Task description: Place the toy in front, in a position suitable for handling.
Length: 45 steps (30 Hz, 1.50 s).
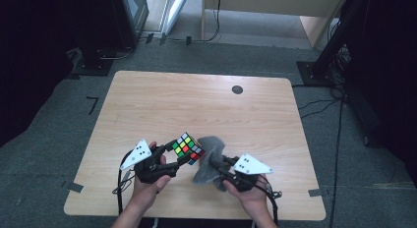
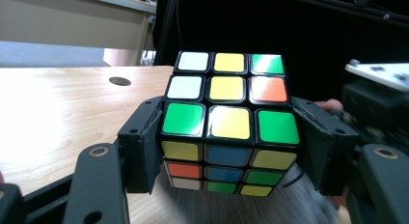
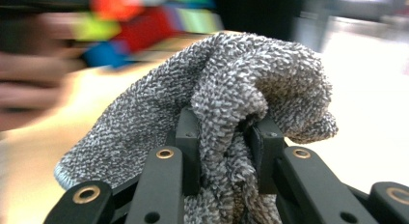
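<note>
Two handheld grippers over a wooden table (image 1: 147,100), one holding a puzzle cube, the other a grey cloth
The puzzle cube (image 2: 226,122), rigid, light, slick-faced, sits clamped by opposite sides in the left gripper (image 2: 226,151) above the table's near edge; the soft, limp cloth (image 3: 226,103) is bunched between the right gripper (image 3: 224,151)'s narrow jaws, just beside the cube

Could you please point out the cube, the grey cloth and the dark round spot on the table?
cube (image 2: 226,89) left gripper view, centre yellow tile of its top face
cloth (image 3: 231,84) right gripper view, bunched fold above the jaws
spot (image 1: 237,89) high view, its middle
</note>
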Available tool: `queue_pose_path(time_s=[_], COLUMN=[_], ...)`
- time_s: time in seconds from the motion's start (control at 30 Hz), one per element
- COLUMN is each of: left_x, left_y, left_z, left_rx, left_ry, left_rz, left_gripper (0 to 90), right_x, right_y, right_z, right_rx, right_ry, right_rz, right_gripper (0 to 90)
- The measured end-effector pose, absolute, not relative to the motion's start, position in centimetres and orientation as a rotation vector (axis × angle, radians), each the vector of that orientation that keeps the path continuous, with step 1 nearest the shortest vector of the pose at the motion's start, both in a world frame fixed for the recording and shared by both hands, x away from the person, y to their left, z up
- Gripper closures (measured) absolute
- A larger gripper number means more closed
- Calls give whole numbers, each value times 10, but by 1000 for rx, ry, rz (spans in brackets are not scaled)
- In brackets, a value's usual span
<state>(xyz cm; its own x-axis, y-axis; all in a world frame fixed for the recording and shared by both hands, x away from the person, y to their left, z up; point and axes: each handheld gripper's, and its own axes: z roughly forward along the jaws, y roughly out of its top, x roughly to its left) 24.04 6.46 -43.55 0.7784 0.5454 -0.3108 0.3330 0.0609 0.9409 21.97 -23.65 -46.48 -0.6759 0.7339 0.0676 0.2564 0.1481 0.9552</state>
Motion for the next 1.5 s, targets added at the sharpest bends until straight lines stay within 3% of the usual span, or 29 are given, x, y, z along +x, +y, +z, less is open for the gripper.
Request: queue_pose_path(time_s=[0.17,0.4,0.53,0.7,1.03,1.2,1.5], left_x=[241,245,250,251,244,241,243], left_y=[62,60,64,63,47,39,34], left_z=[-438,-442,-444,-443,-441,-441,-444], left_rx=[1578,1612,1604,1608,1624,1640,1683], left_ry=[730,753,787,802,813,805,783], left_rz=[193,175,144,141,96,71,11], left_gripper=[343,343,343,343,343,343,337], right_x=[233,240,228,214,195,192,191], right_y=[-267,-280,-271,-245,-192,-183,-182], right_z=[-477,-480,-457,-443,-455,-460,-461], right_rx=[1135,1219,1102,938,727,703,725], right_ry=[1908,1896,1866,1916,2009,1991,1975], right_rz=[1391,1382,1445,1543,1443,1363,1309], right_gripper=[680,383,309,294,288,279,344])
